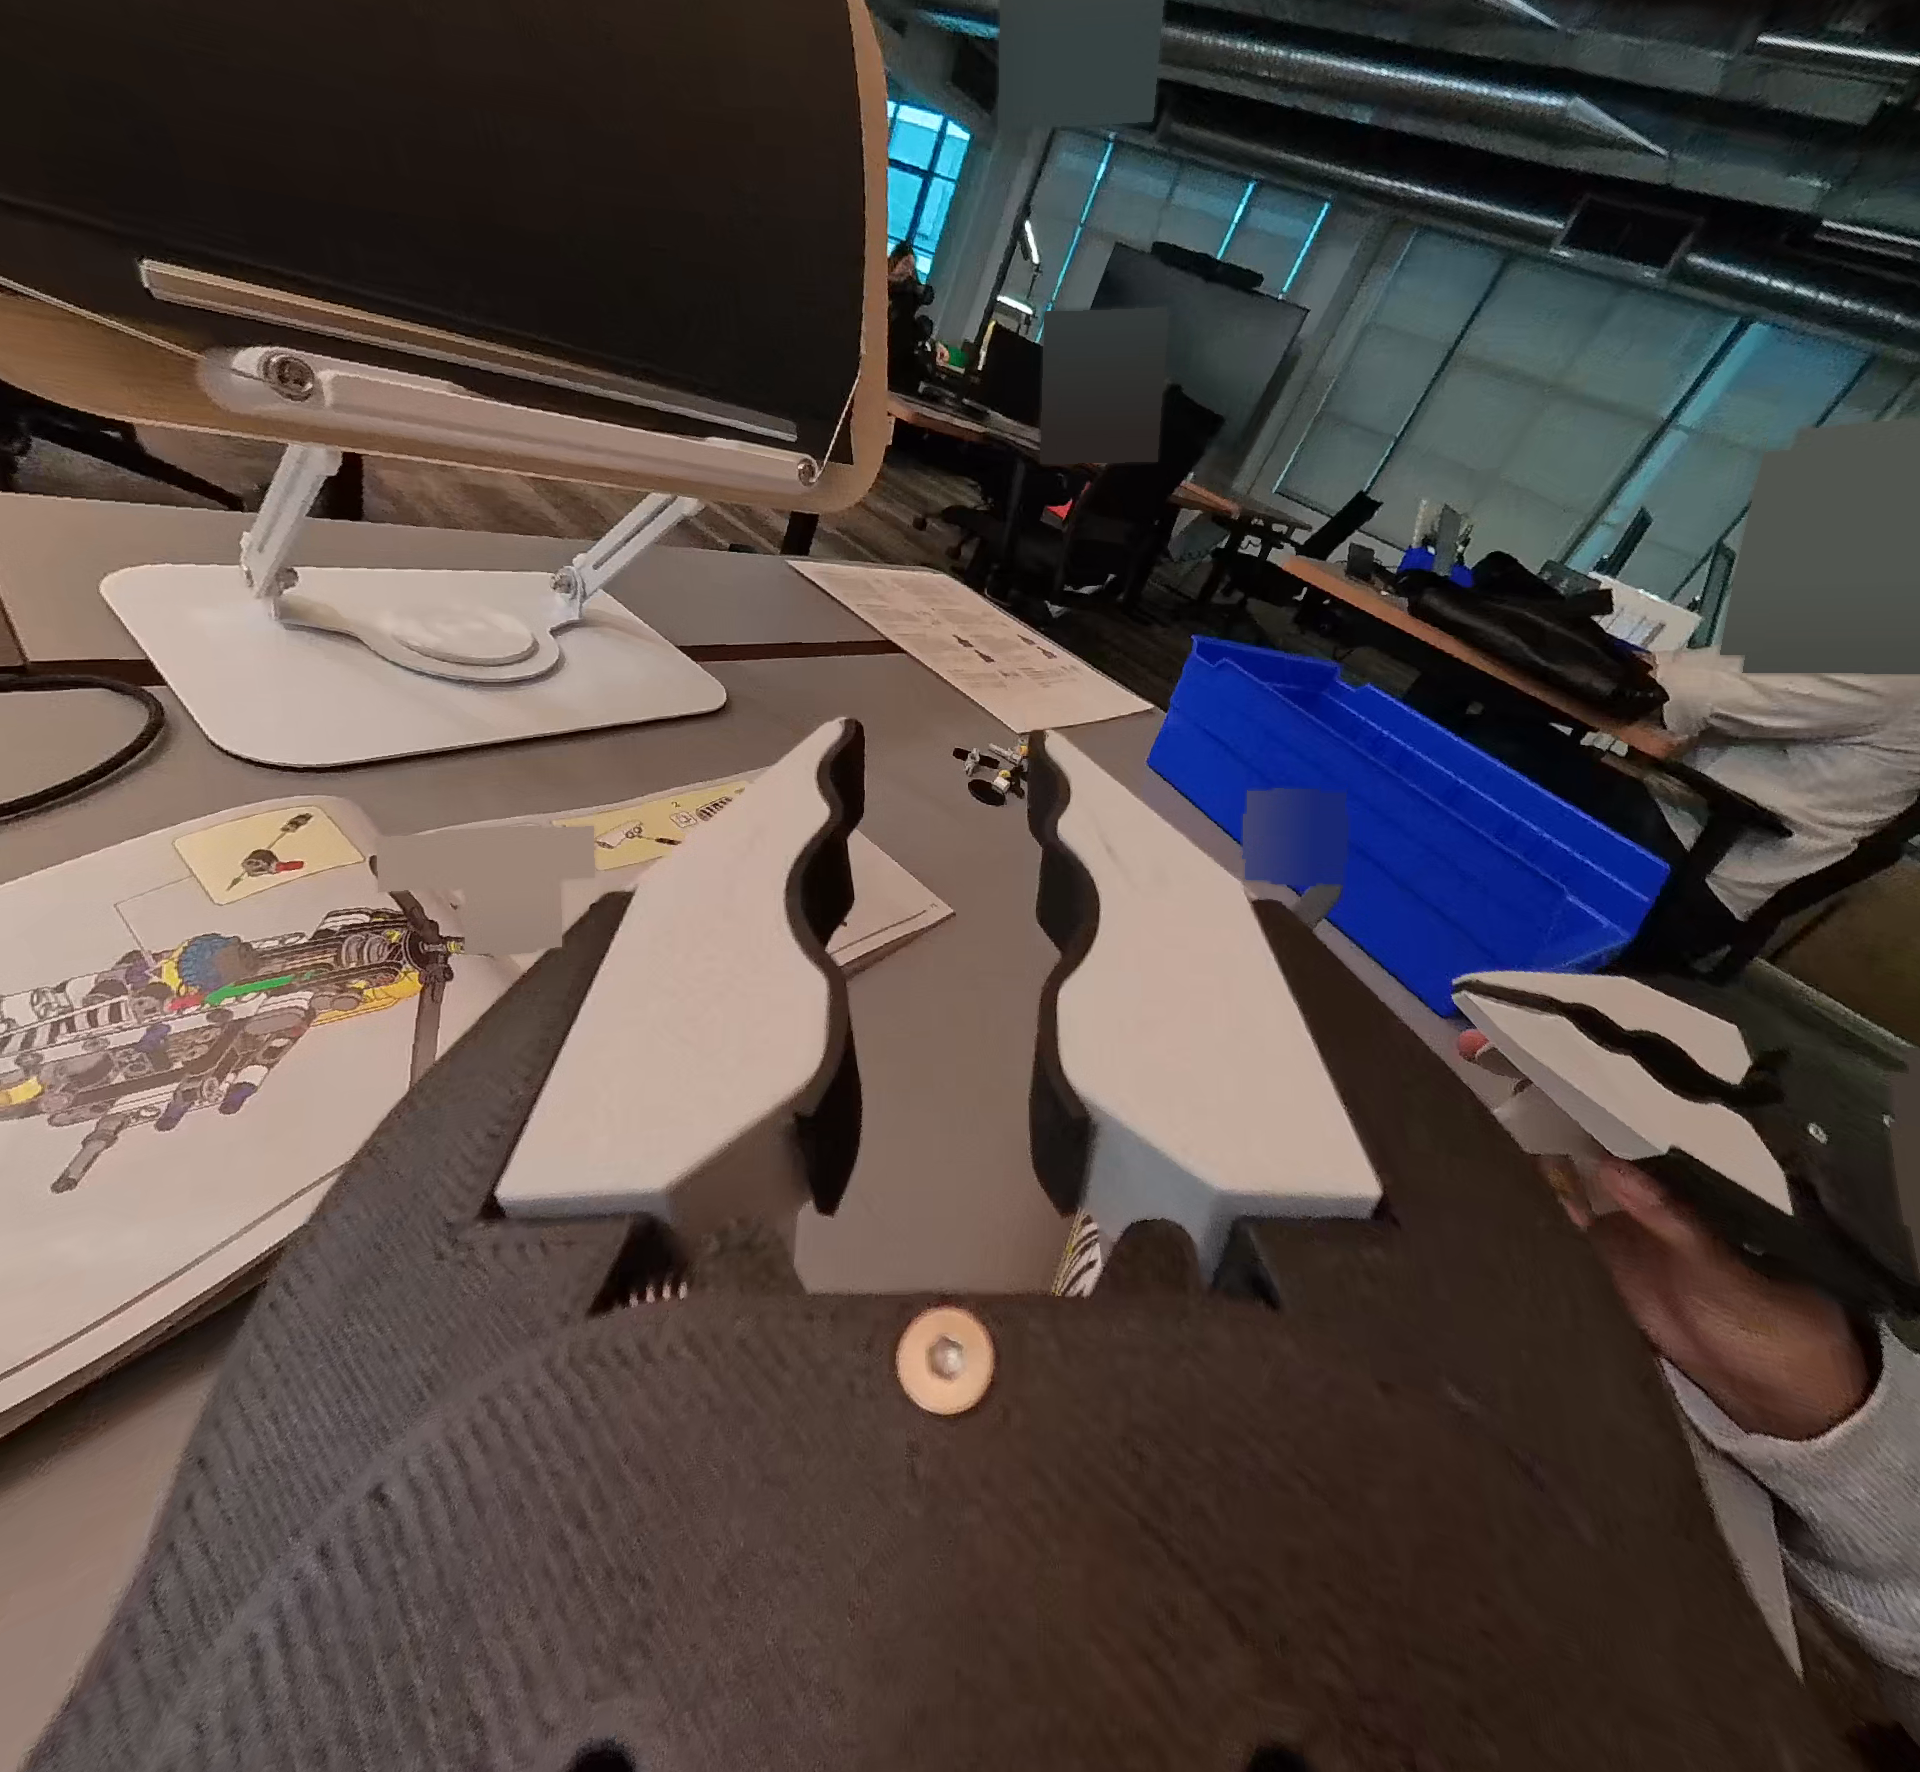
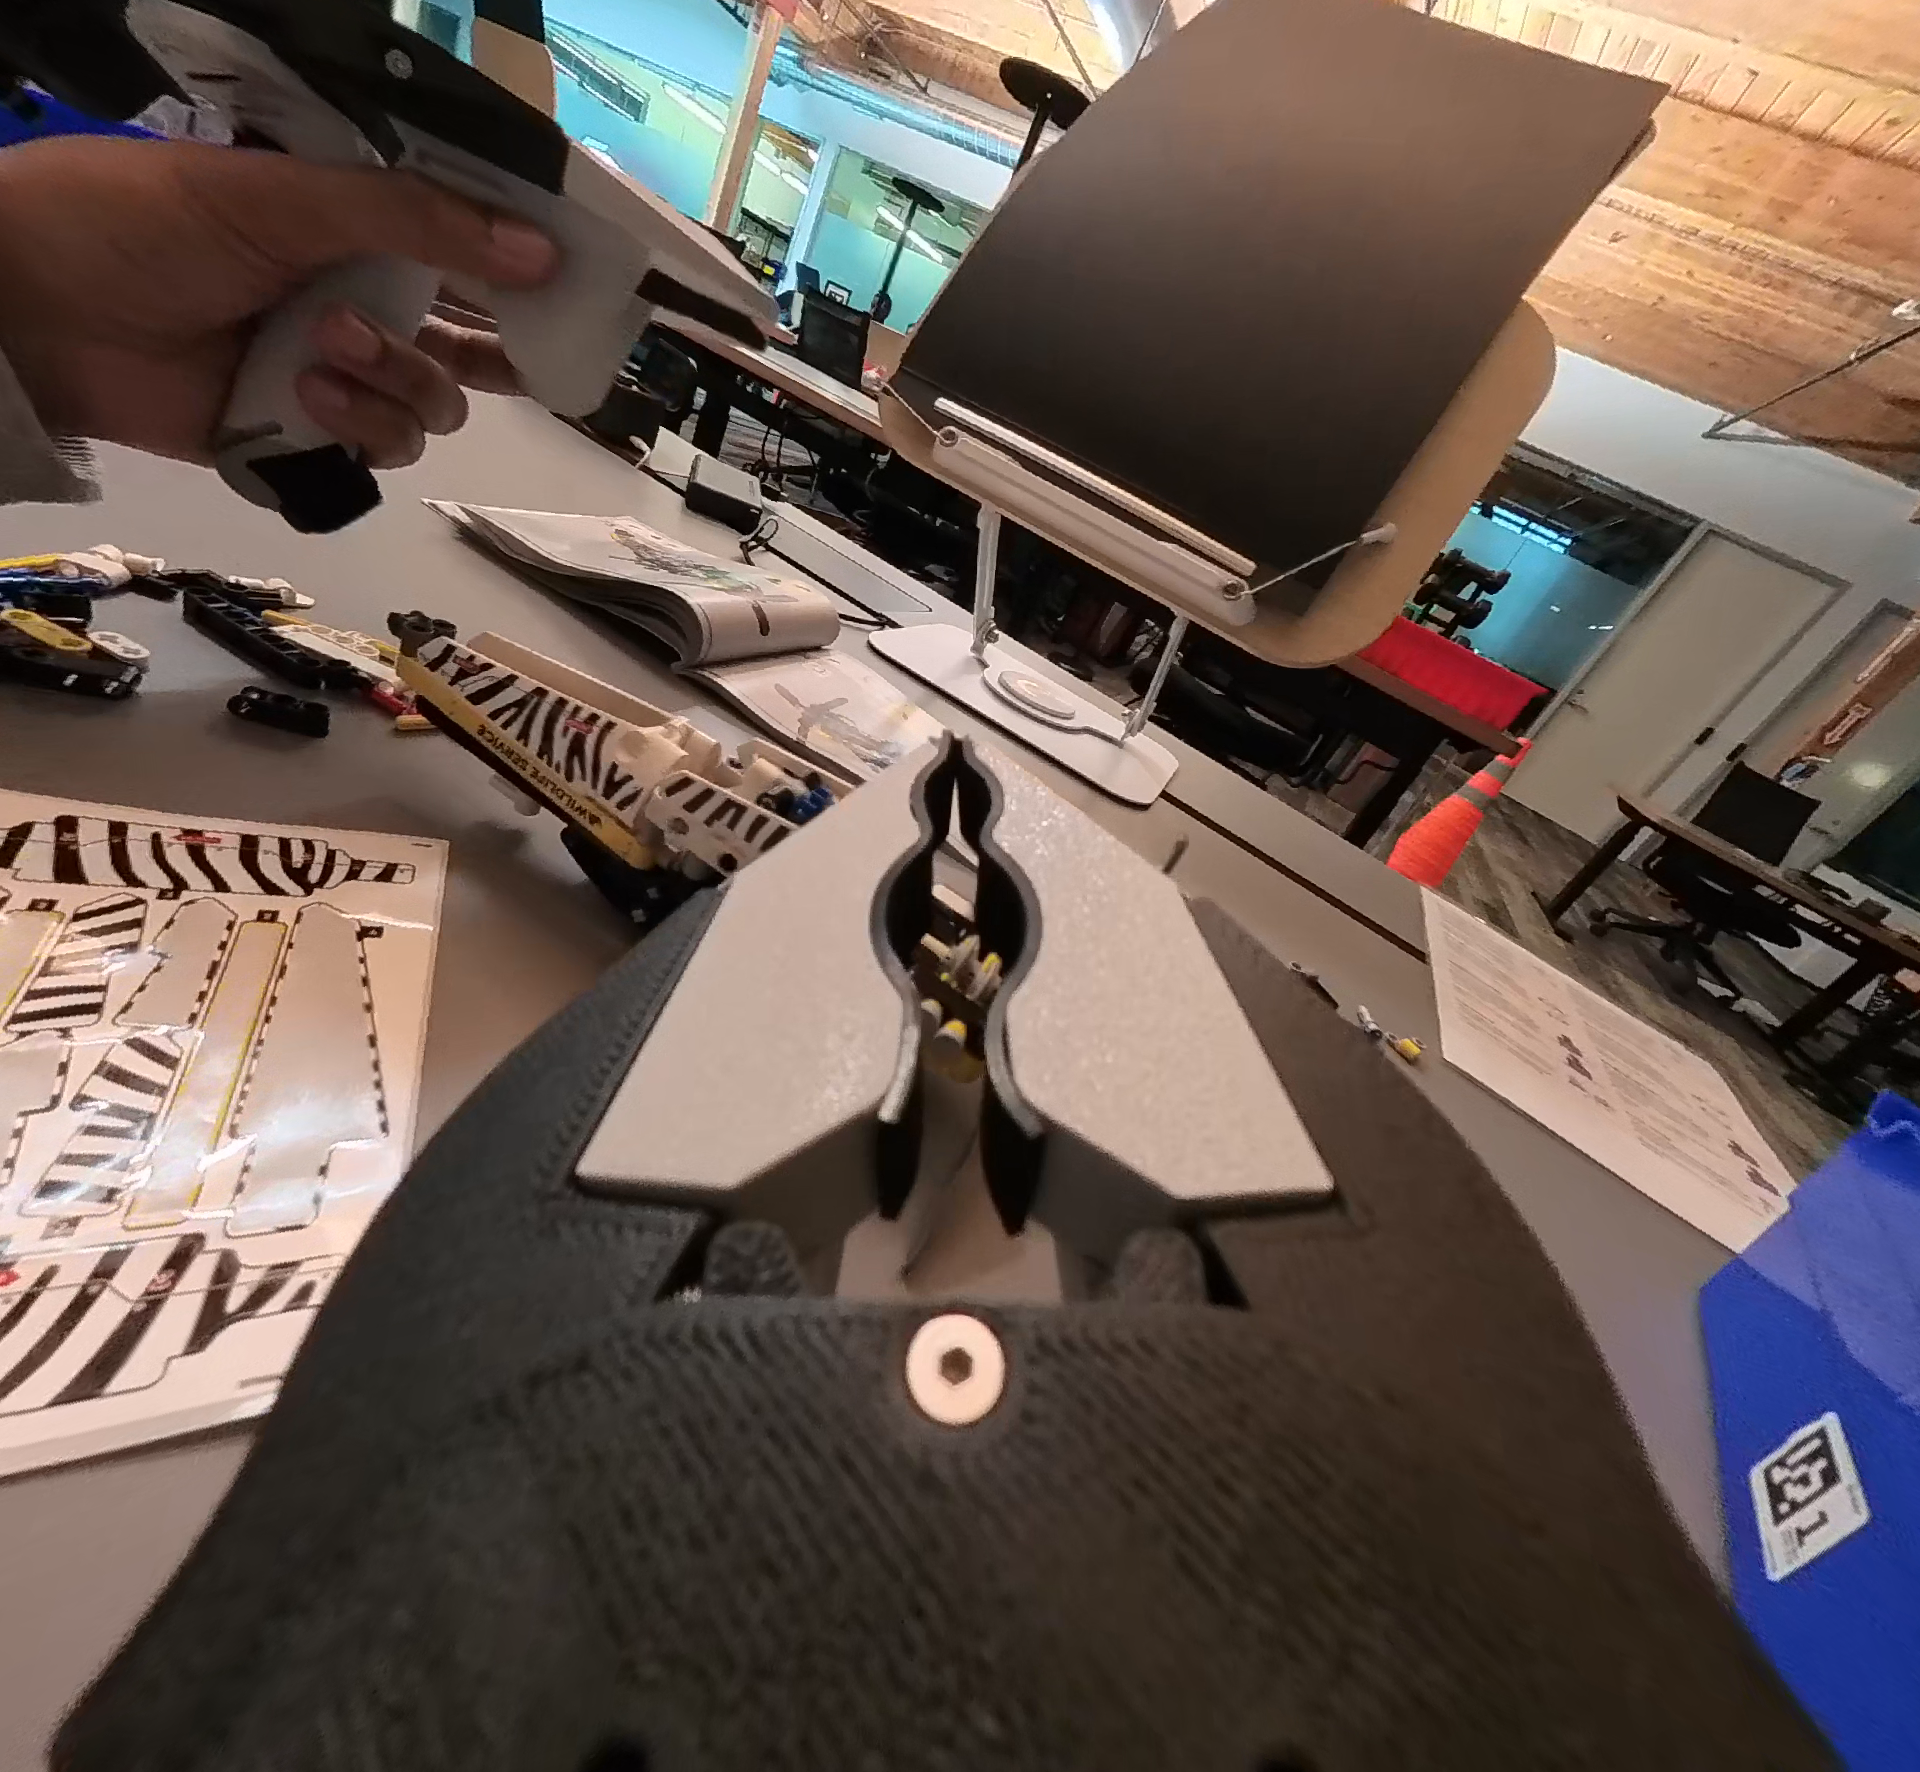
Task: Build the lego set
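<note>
A zebra-striped lego model (image 2: 582, 756) lies on the grey table (image 2: 468, 579), and its near end runs under my right gripper (image 2: 956, 766). That gripper is shut. Small yellow and white parts (image 2: 961, 984) show through the hollow between its fingers; I cannot tell if they are clamped. My left gripper (image 1: 940, 766) is open and empty above the table, with a few tiny loose parts (image 1: 992, 772) just beyond its tips. The open instruction booklet (image 1: 208, 974) lies to its left. Loose black and yellow parts (image 2: 83, 642) lie at the far left.
A zebra sticker sheet (image 2: 208, 1047) lies at the near left. A black board on a white stand (image 1: 416, 662) is behind the booklet. A blue bin (image 1: 1403, 818) and a printed sheet (image 1: 966, 642) are on the right. A person sits at a far desk. Spacing between my two grippers at the tips: around 20 cm.
</note>
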A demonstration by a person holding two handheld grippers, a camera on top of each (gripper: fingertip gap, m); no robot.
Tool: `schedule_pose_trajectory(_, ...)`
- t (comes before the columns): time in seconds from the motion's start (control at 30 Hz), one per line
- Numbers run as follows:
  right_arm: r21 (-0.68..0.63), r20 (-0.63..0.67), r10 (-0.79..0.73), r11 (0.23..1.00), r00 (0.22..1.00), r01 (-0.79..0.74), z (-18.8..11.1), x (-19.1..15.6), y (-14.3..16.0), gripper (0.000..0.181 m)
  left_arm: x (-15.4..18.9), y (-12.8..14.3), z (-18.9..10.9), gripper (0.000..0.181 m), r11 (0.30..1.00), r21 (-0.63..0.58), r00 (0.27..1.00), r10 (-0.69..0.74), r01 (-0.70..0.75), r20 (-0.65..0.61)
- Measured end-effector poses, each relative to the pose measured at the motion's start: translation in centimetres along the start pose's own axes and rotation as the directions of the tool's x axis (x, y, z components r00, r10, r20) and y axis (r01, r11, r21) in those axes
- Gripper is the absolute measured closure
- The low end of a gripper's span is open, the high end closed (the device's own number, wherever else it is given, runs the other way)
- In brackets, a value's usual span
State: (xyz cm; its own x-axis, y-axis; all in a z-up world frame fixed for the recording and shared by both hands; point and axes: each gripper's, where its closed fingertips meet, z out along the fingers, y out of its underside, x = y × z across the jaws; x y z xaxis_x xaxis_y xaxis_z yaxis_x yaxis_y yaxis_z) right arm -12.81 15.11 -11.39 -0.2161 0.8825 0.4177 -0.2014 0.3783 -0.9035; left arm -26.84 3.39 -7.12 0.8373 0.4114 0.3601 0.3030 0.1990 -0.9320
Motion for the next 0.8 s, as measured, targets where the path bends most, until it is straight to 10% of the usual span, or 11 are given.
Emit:
schedule_pose_trajectory(0.67,-0.011,0.028,-0.011,1.0,1.0,0.011,0.1,-0.6,0.2,0.181,-0.1,0.0,0.0,0.152,1.0,-0.005,1.0,-0.003,0.003,0.0)
schedule_pose_trajectory(0.8,-0.021,0.099,0.015,1.0,0.995,-0.013,0.2,-1.7,0.2,0.181,1.1,3.7,0.5,0.144,0.973,-0.232,0.996,-0.041,0.021,-0.082)
